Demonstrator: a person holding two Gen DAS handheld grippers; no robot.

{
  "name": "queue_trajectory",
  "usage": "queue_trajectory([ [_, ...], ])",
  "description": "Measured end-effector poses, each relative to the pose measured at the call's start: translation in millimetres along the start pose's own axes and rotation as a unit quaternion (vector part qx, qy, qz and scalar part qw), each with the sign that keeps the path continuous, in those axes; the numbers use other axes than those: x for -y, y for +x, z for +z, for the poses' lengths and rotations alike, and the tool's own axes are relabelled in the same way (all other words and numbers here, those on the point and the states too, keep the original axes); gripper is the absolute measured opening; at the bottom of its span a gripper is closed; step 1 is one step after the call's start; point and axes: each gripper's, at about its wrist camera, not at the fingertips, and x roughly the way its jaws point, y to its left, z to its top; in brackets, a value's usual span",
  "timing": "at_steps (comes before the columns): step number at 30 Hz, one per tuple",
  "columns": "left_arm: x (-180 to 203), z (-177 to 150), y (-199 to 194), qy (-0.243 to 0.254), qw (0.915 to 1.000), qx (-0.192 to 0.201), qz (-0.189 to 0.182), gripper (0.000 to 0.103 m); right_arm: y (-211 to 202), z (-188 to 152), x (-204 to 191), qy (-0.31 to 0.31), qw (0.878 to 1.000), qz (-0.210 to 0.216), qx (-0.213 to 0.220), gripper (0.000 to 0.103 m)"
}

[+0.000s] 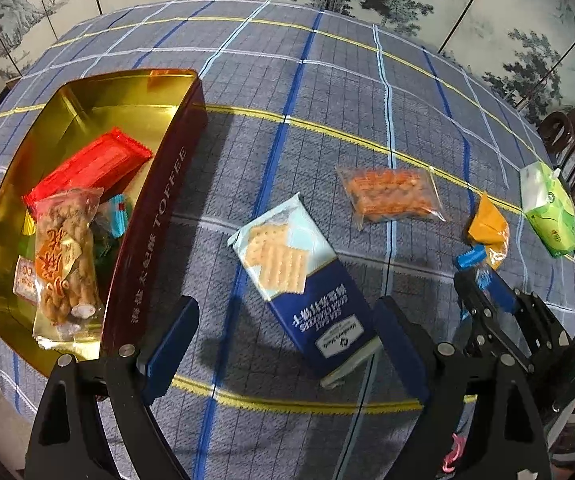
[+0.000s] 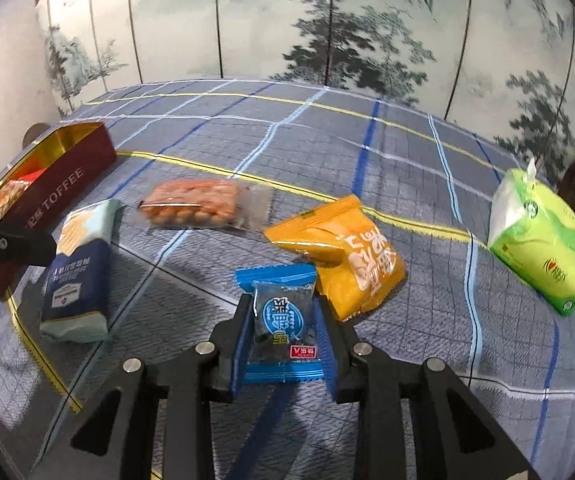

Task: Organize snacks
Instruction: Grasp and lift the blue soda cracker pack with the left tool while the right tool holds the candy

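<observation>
Right gripper (image 2: 283, 328) clamps a blue snack packet (image 2: 281, 322) above the table.
Left gripper (image 1: 283, 344) wide open, nothing held, over the cracker pack (image 1: 303, 280); tin (image 1: 155, 216) of snacks just left of it.

cloth (image 2: 287, 152) grey-blue plaid | tin (image 1: 147, 216) maroon w/ gold inside | pkt (image 2: 281, 320) blue

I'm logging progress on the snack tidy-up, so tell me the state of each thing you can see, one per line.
Toffee tin: open, no lid, partly filled with snacks.
Cracker pack: sealed, lying flat on the tablecloth, outside the tin.
Clear peanut bag: sealed, flat, untouched.
Orange packet: sealed, crumpled, on the cloth.
Blue snack packet: gripped by the right hand-held gripper.
Green tissue pack: opened, tissue sticking out.
Left hand-held gripper: open, empty.
</observation>
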Motion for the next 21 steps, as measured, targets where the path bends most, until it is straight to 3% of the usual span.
queue_trajectory([
  [6,6,4,17,-0.028,0.9994,-0.015,0.014,0.087,0,-1,-1,-0.001,1.000,-0.001,0.001,0.030],
  [10,13,6,26,-0.019,0.9994,-0.016,0.026,0.087,0,-1,-2,-0.001,1.000,-0.001,0.001,0.030],
  [15,31,3,36,0.046,0.9976,-0.025,0.045,0.080,-1,-2,-3,-0.002,1.000,0.001,0.001,0.032],
  [17,35,1,38,0.068,0.9966,-0.025,0.039,0.073,-1,-2,-3,-0.002,1.000,0.001,0.001,0.032],
  [21,39,-1,38,0.095,0.9946,-0.021,0.037,0.071,-1,-2,-3,-0.001,1.000,0.001,0.001,0.032],
])
